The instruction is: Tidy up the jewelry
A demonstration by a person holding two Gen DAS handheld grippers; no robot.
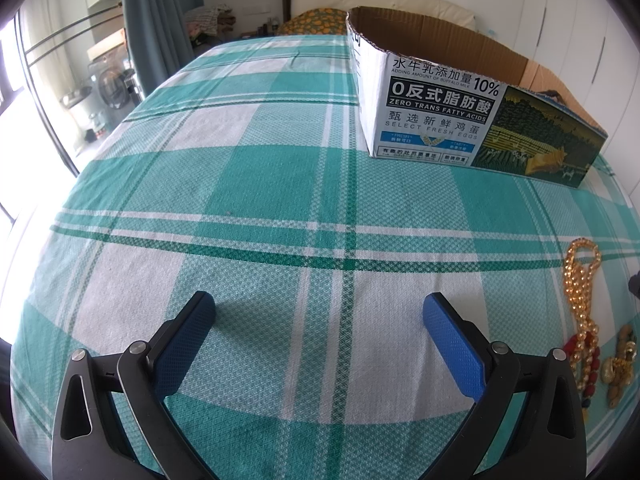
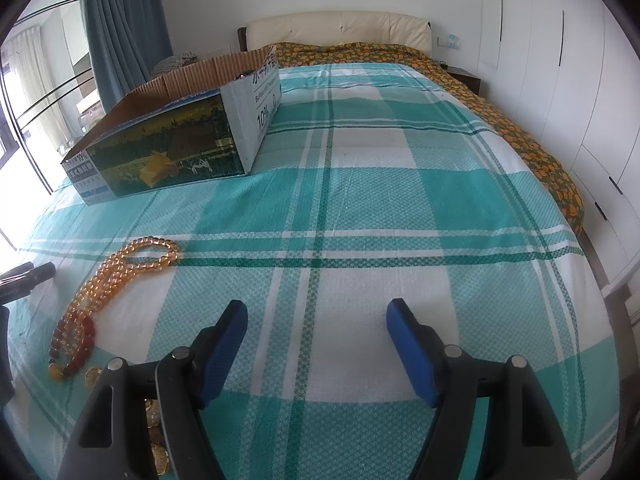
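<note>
A long string of amber beads (image 1: 580, 280) lies on the green-checked bedspread at the right edge of the left wrist view, with red beads and gold trinkets (image 1: 618, 364) at its near end. In the right wrist view the same amber beads (image 2: 120, 270) lie at the left, ending in red beads (image 2: 76, 340), with gold pieces (image 2: 154, 416) partly hidden behind my left finger. My left gripper (image 1: 319, 310) hovers open over bare cloth, left of the jewelry. My right gripper (image 2: 316, 318) is open too, right of the jewelry, nothing between its pads.
An open cardboard box (image 1: 452, 116) with printed sides stands on the bed beyond the jewelry, also seen as the box (image 2: 168, 148) at the far left. White wardrobes (image 2: 560, 60) line the right. A curtain (image 2: 120, 20) and window are at the left.
</note>
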